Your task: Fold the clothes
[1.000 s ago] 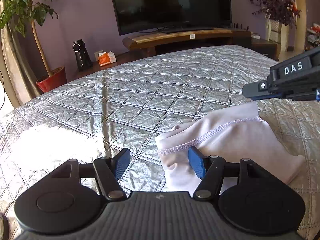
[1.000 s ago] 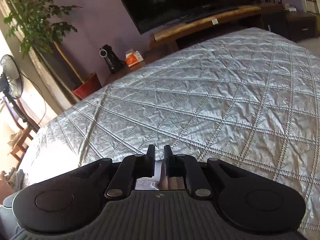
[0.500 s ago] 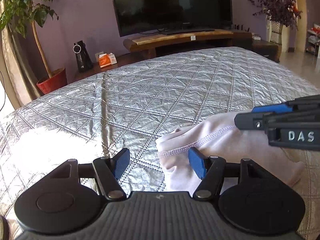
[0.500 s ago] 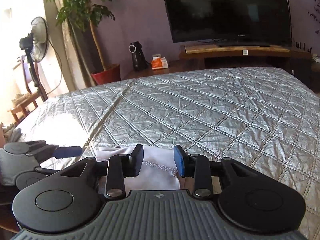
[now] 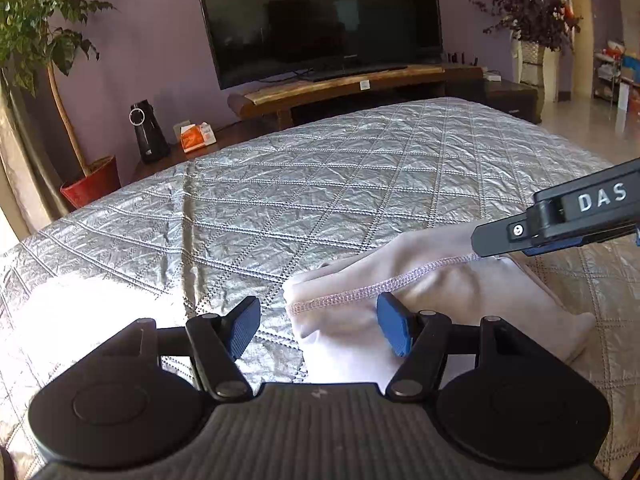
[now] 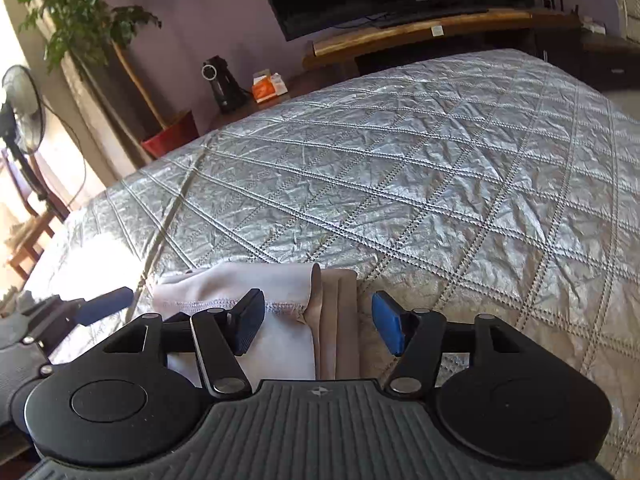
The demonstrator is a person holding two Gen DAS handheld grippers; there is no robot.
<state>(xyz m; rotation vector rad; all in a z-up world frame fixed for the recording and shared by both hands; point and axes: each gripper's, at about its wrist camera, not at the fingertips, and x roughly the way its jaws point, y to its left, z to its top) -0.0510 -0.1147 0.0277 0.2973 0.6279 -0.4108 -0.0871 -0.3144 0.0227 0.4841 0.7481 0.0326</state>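
Note:
A pale pink folded garment [image 5: 440, 292] with a stitched hem lies on the silver quilted bed [image 5: 320, 200]. It also shows in the right wrist view [image 6: 256, 292], next to a folded beige piece [image 6: 340, 320]. My left gripper [image 5: 320, 330] is open, just above the garment's near left corner, holding nothing. My right gripper [image 6: 318, 326] is open over the garment's right edge and the beige piece. The right gripper's fingers [image 5: 512, 236] show from the side in the left wrist view, above the garment's hem.
A TV [image 5: 320, 16] on a wooden stand [image 5: 352, 88] is beyond the bed's far edge. A potted plant [image 5: 92, 184], a black device [image 5: 146, 132] and an orange box [image 5: 196, 136] stand at the far left. A fan [image 6: 20, 120] is at the left.
My right gripper went from shut to wide open and came down over the garment's right edge. My left gripper stayed open in place.

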